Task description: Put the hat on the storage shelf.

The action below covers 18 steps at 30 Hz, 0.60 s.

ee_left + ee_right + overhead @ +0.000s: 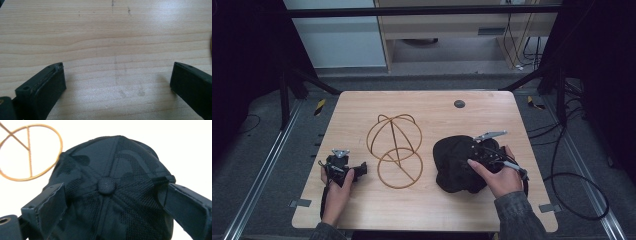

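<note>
Cap [457, 162], black and part mesh, lies on the right half of the wooden table [432, 205], near the front edge, crown up. In the right gripper view its top button [107, 185] sits midway between the two black jaws, and the crown panels spread out from it. The right gripper [479, 152] is over the cap, held in the person's right hand [497, 175]; its jaws stand wide, one on each side of the crown, the right one touching the fabric at the edge, the left one close against it, and they have not closed on the cap. Just left of the cap stands a gold wire stand [394, 145], a dome of hoops on a round base ring, apart from the cap. The left gripper [349, 172] rests low over the table's left front part, well apart from the cap and near the stand's base; its jaws are wide apart with bare wood between them.
</note>
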### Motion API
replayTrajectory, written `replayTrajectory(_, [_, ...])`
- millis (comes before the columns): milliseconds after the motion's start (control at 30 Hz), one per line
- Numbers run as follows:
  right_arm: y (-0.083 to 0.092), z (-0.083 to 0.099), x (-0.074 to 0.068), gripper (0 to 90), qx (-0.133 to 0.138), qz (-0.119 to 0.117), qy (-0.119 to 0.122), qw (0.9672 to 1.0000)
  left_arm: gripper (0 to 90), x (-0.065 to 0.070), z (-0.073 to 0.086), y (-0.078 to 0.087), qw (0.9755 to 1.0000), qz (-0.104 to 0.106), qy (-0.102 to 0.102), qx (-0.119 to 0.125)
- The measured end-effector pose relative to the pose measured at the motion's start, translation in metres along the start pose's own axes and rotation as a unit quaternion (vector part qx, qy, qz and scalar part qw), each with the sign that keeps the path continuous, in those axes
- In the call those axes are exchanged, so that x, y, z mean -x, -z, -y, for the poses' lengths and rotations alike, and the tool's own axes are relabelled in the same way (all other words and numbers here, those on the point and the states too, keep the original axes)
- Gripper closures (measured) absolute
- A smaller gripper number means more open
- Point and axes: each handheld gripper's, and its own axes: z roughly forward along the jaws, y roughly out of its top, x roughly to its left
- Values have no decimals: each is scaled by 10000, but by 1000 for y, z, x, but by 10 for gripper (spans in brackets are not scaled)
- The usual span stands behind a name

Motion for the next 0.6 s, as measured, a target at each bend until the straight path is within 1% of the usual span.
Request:
replayTrajectory(33, [-2,-1,0,47,-41,-3,-31,10000,0,0,0,0,10000,3,-6,-2])
replayTrajectory(100, [-4,-1,0,48,-50,-22,-9,10000,0,0,0,0,10000,5,-3,0])
replayTrajectory(133, [-6,-2,0,42,-92,-46,-70,9999,0,0,0,0,10000,6,-5,-1])
replayTrajectory(167, [-7,-2,1,43,-136,-45,-83,9999,0,0,0,0,10000,7,-7,-2])
replayTrajectory(233, [-11,-1,0,46,-225,-19,-197,9996,0,1,0,0,10000,17,-5,1])
replayTrajectory(267, [-11,-1,0,46,-225,-19,-197,9996,0,1,0,0,10000,23,-29,-7])
replayTrajectory(300, [-13,0,1,45,-237,-22,-117,9996,0,2,0,0,10000,41,-51,-13])
replayTrajectory(400, [-18,4,3,60,-323,-36,-198,9993,0,3,0,0,9999,75,-78,-10])
replayTrajectory(433, [-20,6,5,77,-331,-72,-154,9993,0,3,0,0,9999,75,-87,-9])
replayTrajectory(500, [-20,8,7,132,-373,-115,-233,9990,0,3,0,0,9999,82,-90,-3])
replayTrajectory(533, [-20,8,7,132,-373,-115,-233,9990,0,3,0,0,9999,82,-90,-3])
replayTrajectory(567, [-20,9,8,155,-345,-137,-184,9991,0,4,0,1,9999,90,-100,-2])
replayTrajectory(600, [-19,11,9,188,-314,-181,-187,9992,0,4,0,1,9999,97,-107,-1])
